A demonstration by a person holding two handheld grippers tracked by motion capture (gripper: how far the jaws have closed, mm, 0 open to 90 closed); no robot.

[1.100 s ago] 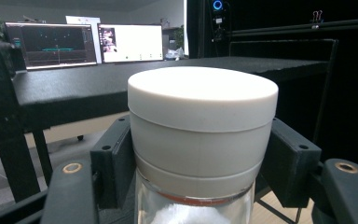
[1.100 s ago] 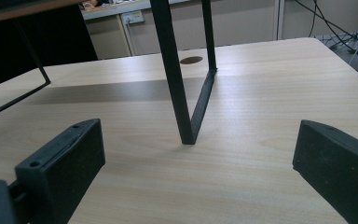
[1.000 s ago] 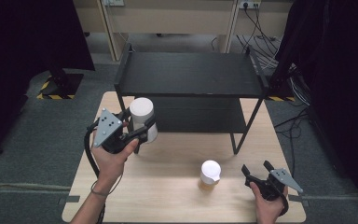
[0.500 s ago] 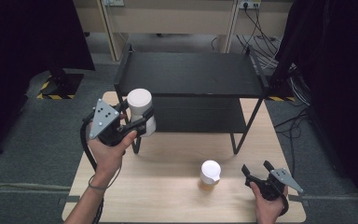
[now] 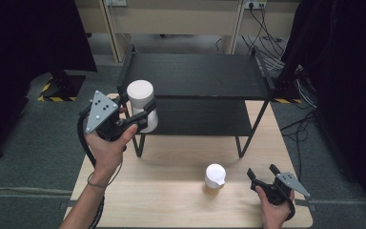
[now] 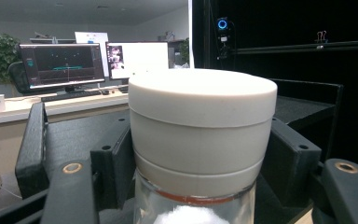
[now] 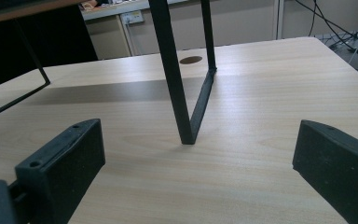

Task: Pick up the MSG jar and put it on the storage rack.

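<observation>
Black jaws of the left gripper (image 5: 142, 113) are clamped around a white-lidded jar (image 5: 141, 109), one jaw on each side just below the cap. In the high view this sits left of centre in the frame, the jar upright and lifted clear of the table, right at the left front corner of the black shelf (image 5: 195, 76). The left gripper view has the jar (image 6: 200, 140) square in the middle, its clear glass body showing under the white lid with something pale inside; what it is I can't quite make out.

The left hand (image 5: 106, 143) grips the tool from below, forearm running down to the bottom left of the frame.

Lower right in the high view, the right gripper (image 5: 262, 174) rests low over the wooden table (image 5: 162, 191), jaws spread wide with nothing between them. Its own view looks between those jaws at bare wood and a leg of the shelf (image 7: 175, 74).

A second jar (image 5: 215, 178) with a white lid and yellowish contents stands on the table at bottom centre, just left of the right gripper but apart from it.
</observation>
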